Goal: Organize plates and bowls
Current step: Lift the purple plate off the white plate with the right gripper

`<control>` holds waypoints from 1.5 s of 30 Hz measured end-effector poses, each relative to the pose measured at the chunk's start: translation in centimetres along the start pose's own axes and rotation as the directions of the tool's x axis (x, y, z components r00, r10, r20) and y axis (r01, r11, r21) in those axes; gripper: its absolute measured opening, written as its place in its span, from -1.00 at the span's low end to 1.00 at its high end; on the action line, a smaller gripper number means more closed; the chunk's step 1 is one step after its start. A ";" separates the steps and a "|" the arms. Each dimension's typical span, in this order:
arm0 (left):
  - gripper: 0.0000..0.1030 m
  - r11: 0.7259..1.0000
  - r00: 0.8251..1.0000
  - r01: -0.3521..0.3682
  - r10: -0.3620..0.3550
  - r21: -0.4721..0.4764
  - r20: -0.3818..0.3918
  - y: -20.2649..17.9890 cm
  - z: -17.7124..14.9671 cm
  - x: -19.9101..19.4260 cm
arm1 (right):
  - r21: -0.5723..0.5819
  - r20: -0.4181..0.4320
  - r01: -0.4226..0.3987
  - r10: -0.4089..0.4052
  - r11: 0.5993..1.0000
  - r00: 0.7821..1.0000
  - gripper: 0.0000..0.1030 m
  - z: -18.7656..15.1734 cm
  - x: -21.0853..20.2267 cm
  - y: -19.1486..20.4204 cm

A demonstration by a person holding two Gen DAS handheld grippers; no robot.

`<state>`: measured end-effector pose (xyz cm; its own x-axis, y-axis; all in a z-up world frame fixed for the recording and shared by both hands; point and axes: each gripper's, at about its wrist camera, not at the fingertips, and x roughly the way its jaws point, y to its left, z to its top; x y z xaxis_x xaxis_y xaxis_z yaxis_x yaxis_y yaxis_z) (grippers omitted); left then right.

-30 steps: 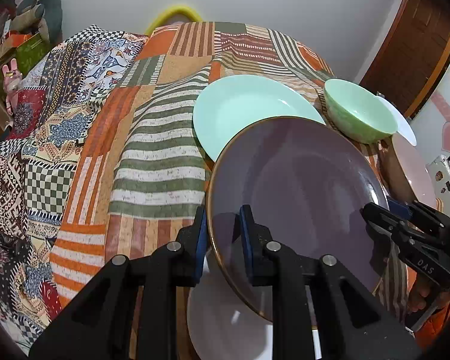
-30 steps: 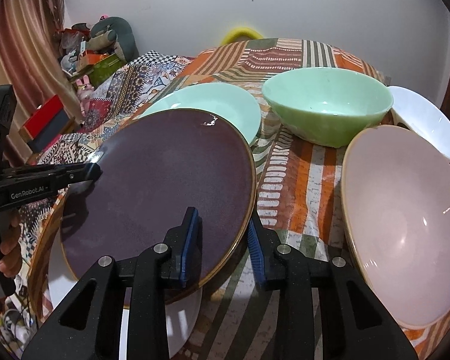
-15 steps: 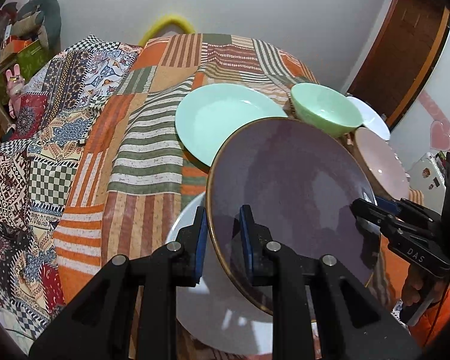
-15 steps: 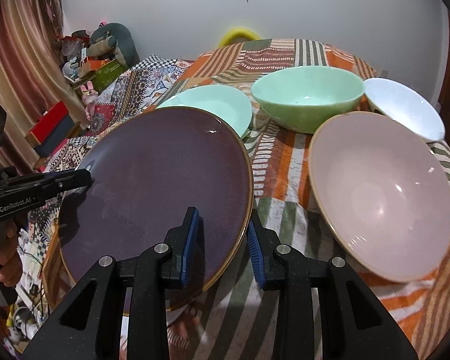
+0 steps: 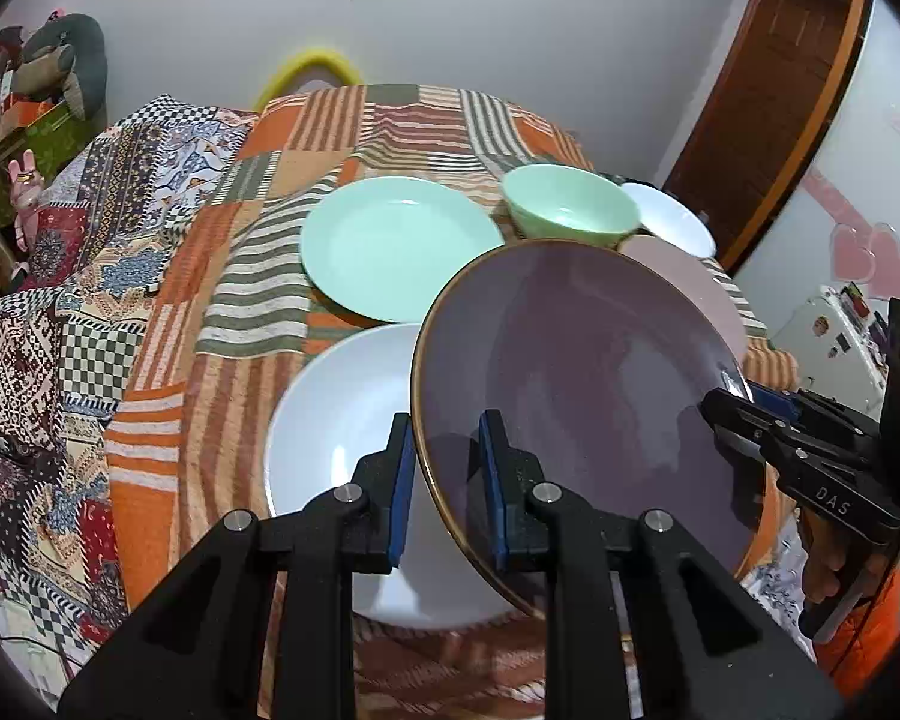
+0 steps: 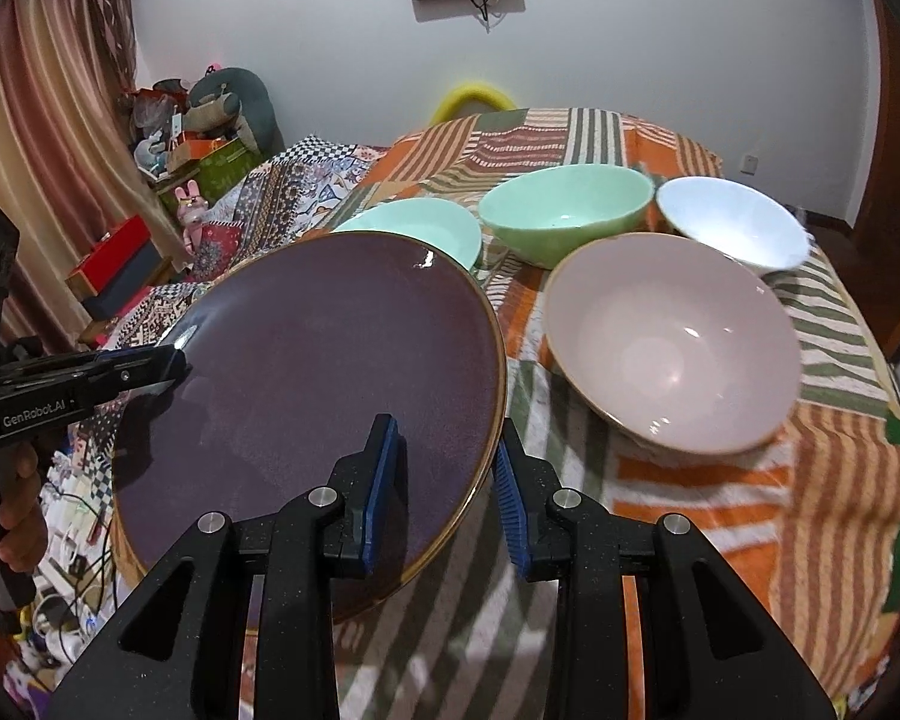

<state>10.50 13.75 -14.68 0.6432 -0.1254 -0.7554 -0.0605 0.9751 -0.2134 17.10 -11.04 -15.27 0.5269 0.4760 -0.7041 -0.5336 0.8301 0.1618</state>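
Both tools, left tool (image 5: 444, 480) and right tool (image 6: 447, 480), clamp the purple plate (image 5: 576, 384) aloft above the white plate (image 5: 342, 420); stacking on another plate likely follows.

Left wrist view: rides the left gripper (image 5: 444, 480), looks forward and down along its fingers, very near the purple plate (image 5: 576, 396); right gripper (image 5: 727, 411) at 3 o'clock. Right wrist view: same tilt from the opposite rim, left gripper (image 6: 171, 363) at 9 o'clock. Both share the plate, green bowl (image 6: 564, 213) and quilt (image 6: 834, 480) toward 12 o'clock.
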 end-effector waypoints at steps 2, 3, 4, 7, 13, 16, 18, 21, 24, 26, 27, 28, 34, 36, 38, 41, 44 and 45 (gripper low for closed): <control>-0.60 1.000 1.000 0.011 -0.011 0.005 -0.004 -0.8 -0.4 -0.4 | 0.005 0.005 0.005 -0.005 1.000 1.000 -0.44 -0.4 -0.7 -0.3; -0.60 1.000 1.000 0.015 -0.015 0.011 -0.006 -1.3 -0.6 -0.5 | 0.006 0.008 0.009 -0.009 1.000 1.000 -0.44 -0.6 -1.0 -0.4; -0.60 1.000 1.000 0.018 -0.018 0.017 -0.008 -1.6 -0.7 -0.6 | 0.009 0.011 0.013 -0.013 1.000 1.000 -0.44 -0.8 -1.4 -0.5; -0.60 0.999 1.000 0.021 -0.021 0.035 -0.015 -2.8 -1.2 -0.8 | 0.033 0.013 0.028 -0.028 0.999 1.000 -0.44 -1.6 -2.2 -1.0; -0.60 0.998 0.998 0.037 -0.035 0.045 -0.042 -4.9 -2.4 -0.6 | 0.069 0.005 0.043 -0.043 0.997 0.999 -0.44 -3.2 -3.1 -2.0; -0.60 0.997 0.997 0.049 -0.045 0.059 -0.063 -5.9 -3.0 -0.2 | 0.078 0.002 0.053 -0.053 0.996 0.999 -0.44 -4.0 -3.6 -2.4; -0.60 0.996 0.996 0.051 -0.046 0.067 -0.078 -6.5 -3.4 0.2 | 0.090 0.000 0.054 -0.054 0.994 0.999 -0.44 -4.5 -3.9 -3.0; -0.60 0.996 0.994 0.052 -0.044 0.079 -0.098 -7.5 -3.8 0.8 | 0.103 -0.007 0.060 -0.059 0.993 0.998 -0.44 -5.5 -4.2 -3.7; -0.60 0.993 0.992 0.055 -0.043 0.102 -0.115 -8.5 -4.0 1.4 | 0.113 -0.019 0.066 -0.064 0.991 0.998 -0.44 -6.3 -4.3 -4.5; -0.60 0.992 0.991 0.055 -0.041 0.116 -0.126 -8.9 -4.1 1.8 | 0.131 -0.029 0.066 -0.063 0.989 0.998 -0.44 -6.9 -4.4 -5.2; -0.60 0.991 0.990 0.054 -0.038 0.124 -0.135 -9.2 -4.1 2.2 | 0.138 -0.032 0.066 -0.062 0.988 0.998 -0.44 -7.1 -4.4 -5.4; -0.60 0.990 0.989 0.052 -0.033 0.131 -0.144 -9.6 -4.2 2.5 | 0.144 -0.036 0.070 -0.065 0.987 0.997 -0.44 -7.3 -4.4 -5.7; -0.60 0.988 0.980 0.051 -0.021 0.146 -0.198 -10.8 -4.7 5.0 | 0.167 -0.055 0.083 -0.074 0.983 0.996 -0.44 -8.6 -4.3 -7.1; -0.60 0.988 0.977 0.056 -0.024 0.146 -0.211 -11.1 -4.7 5.8 | 0.176 -0.062 0.090 -0.080 0.980 0.995 -0.44 -8.8 -4.2 -7.4; -0.60 0.987 0.975 0.060 -0.026 0.147 -0.222 -11.6 -4.8 6.3 | 0.186 -0.065 0.095 -0.084 0.978 0.994 -0.44 -9.0 -4.1 -7.9; -0.60 0.986 0.970 0.067 -0.028 0.152 -0.243 -12.1 -4.7 7.4 | 0.207 -0.068 0.099 -0.087 0.973 0.994 -0.44 -9.2 -4.2 -8.7; -0.60 0.984 0.967 0.054 -0.009 0.172 -0.256 -12.7 -4.9 8.4 | 0.219 -0.078 0.102 -0.086 0.970 0.993 -0.44 -9.6 -4.0 -9.3; -0.60 0.983 0.966 0.051 -0.004 0.177 -0.260 -12.7 -5.0 8.7 | 0.220 -0.083 0.104 -0.088 0.970 0.993 -0.44 -9.7 -4.0 -9.4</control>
<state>13.05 -0.67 -21.58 0.4230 -0.1724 -0.8896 0.1084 0.9843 -0.1393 13.63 -23.57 -20.73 0.5152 0.3752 -0.7706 -0.3172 0.9187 0.2353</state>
